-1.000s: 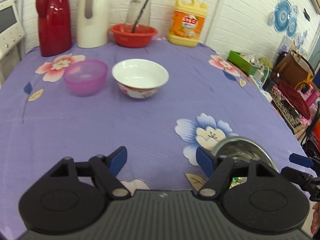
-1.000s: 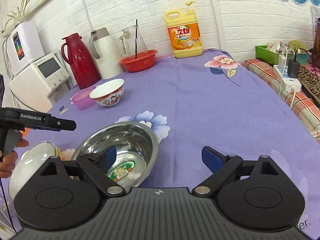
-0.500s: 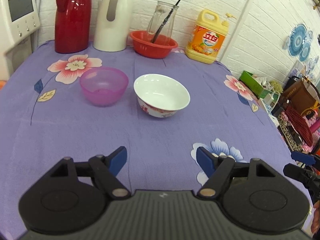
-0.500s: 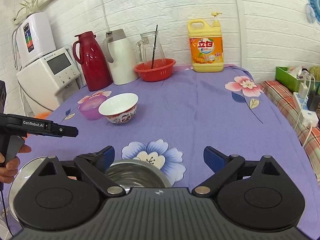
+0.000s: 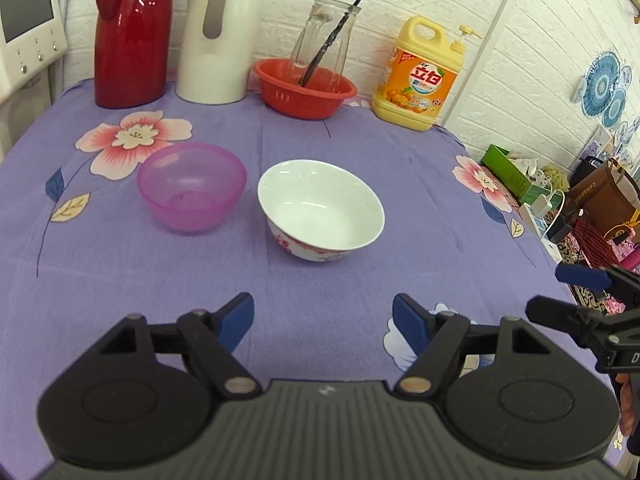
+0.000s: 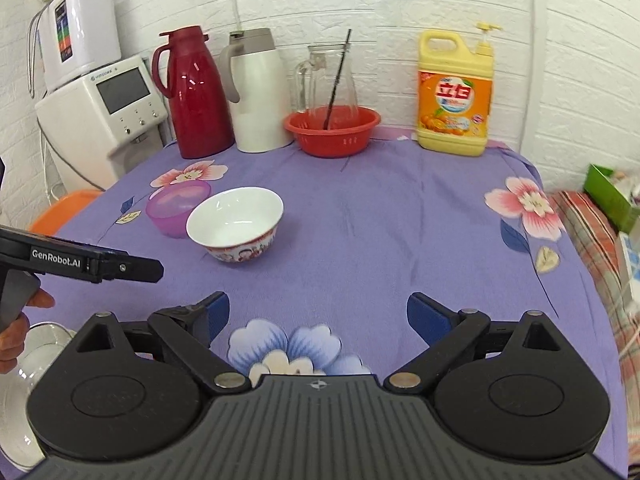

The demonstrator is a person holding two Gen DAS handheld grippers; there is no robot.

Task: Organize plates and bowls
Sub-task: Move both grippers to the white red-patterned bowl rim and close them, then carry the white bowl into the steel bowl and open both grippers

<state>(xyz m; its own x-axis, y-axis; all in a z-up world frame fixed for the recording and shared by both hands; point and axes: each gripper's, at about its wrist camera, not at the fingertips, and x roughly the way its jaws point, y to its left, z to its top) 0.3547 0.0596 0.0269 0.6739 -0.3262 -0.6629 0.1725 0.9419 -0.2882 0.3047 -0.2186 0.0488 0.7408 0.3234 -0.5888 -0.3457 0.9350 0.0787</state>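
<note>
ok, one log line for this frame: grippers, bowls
left gripper: open, empty | right gripper: open, empty | white bowl: upright on cloth | pink bowl: beside it, apart, unstacked

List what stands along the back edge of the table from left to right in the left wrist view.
Red thermos → white thermos jug → red basket holding a glass pitcher → yellow detergent bottle.
</note>
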